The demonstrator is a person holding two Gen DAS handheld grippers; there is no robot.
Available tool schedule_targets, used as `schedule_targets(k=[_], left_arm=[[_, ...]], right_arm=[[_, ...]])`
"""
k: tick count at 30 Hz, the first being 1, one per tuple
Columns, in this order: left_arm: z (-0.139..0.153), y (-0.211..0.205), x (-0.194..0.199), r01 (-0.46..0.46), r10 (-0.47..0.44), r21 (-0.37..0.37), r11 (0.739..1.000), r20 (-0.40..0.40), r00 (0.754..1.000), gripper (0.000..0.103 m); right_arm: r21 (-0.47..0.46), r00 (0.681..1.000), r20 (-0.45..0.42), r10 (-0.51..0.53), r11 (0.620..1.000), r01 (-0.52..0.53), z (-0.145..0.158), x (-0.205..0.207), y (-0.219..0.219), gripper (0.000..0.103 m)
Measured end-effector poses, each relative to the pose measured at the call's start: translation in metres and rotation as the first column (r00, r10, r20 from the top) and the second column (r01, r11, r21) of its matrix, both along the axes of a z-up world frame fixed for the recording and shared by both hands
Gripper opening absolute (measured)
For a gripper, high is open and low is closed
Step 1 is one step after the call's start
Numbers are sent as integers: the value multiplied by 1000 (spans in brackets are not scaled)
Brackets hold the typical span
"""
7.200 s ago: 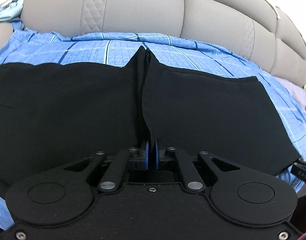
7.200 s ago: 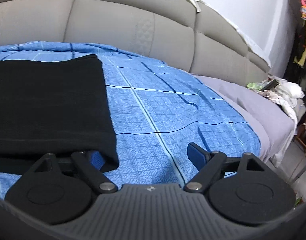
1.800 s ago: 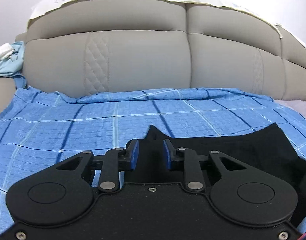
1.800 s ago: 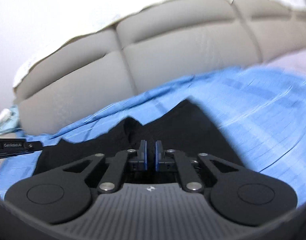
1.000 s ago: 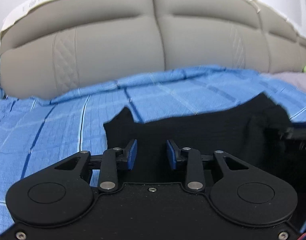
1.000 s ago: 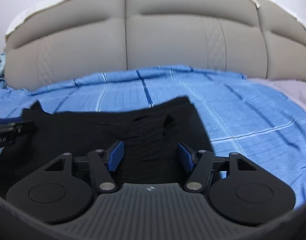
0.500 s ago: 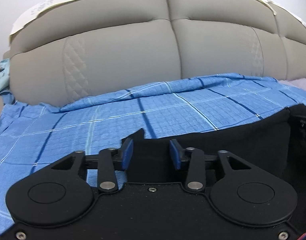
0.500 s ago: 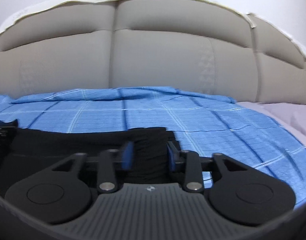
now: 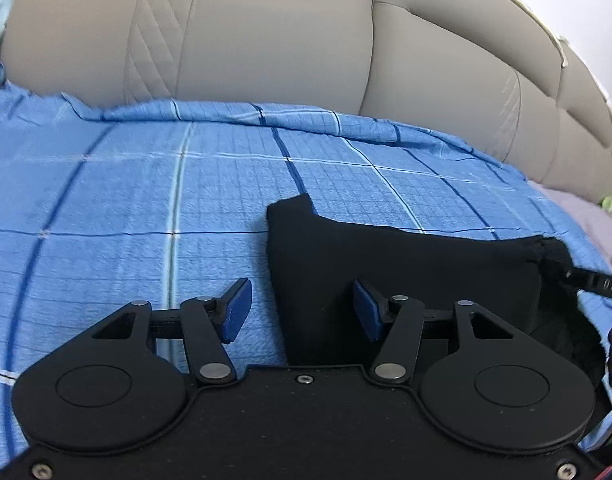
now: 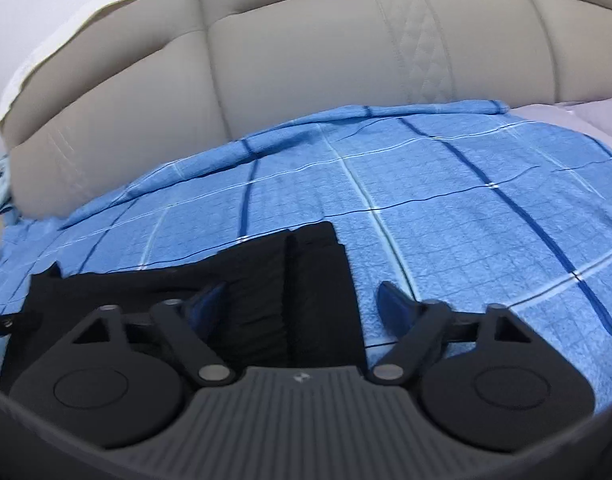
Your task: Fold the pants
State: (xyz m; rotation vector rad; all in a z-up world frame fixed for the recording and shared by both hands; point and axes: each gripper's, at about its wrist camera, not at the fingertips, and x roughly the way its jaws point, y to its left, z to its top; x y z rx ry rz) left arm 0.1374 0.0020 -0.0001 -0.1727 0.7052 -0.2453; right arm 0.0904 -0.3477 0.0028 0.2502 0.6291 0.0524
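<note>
The black pants [image 9: 406, 272] lie as a folded bundle on the blue checked bedspread [image 9: 146, 200], near the padded headboard [image 9: 266, 40]. The left gripper [image 9: 298, 310] straddles the bundle's left edge; its jaws are opening and no pad presses cloth. The right gripper [image 10: 302, 300] straddles the right end, jaws also opening, nothing clamped. The fabric appears soft, light and limp; layers are likely to slip apart. Take hold at the corners of the stacked edge, pinching all layers together.
</note>
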Motion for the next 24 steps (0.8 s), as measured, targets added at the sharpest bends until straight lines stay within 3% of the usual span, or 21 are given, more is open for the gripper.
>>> schedule_targets(k=[1, 6, 7, 9, 11, 18, 24], left_arm=[[-1, -1, 2, 0, 0, -9, 1000, 5, 1000, 55], [-1, -1, 14, 17, -18, -67, 998, -7, 1000, 57], [-1, 0, 15, 24, -26, -81, 996, -12, 1000, 59], [-1, 1, 19, 59, -62, -111, 992, -17, 998, 75], [-2, 1, 22, 80, -83, -133, 988, -18, 996, 81], [-1, -5, 23, 89, -92, -126, 988, -14, 996, 85], [-2, -5, 22, 105, -108, -144, 984, -15, 994, 88]], right_arm=[[3, 1000, 5, 24, 1000, -24, -1, -1, 3, 67], [40, 998, 18, 61, 997, -61, -5, -2, -3, 65], [48, 997, 22, 71, 996, -72, -5, -2, -5, 65], [50, 996, 30, 85, 995, -87, -5, -3, -8, 64], [64, 995, 43, 93, 993, -96, -7, -2, -10, 63], [76, 995, 58, 87, 993, -91, -7, -4, -10, 60], [126, 996, 58, 74, 989, -81, -6, -3, -14, 50]])
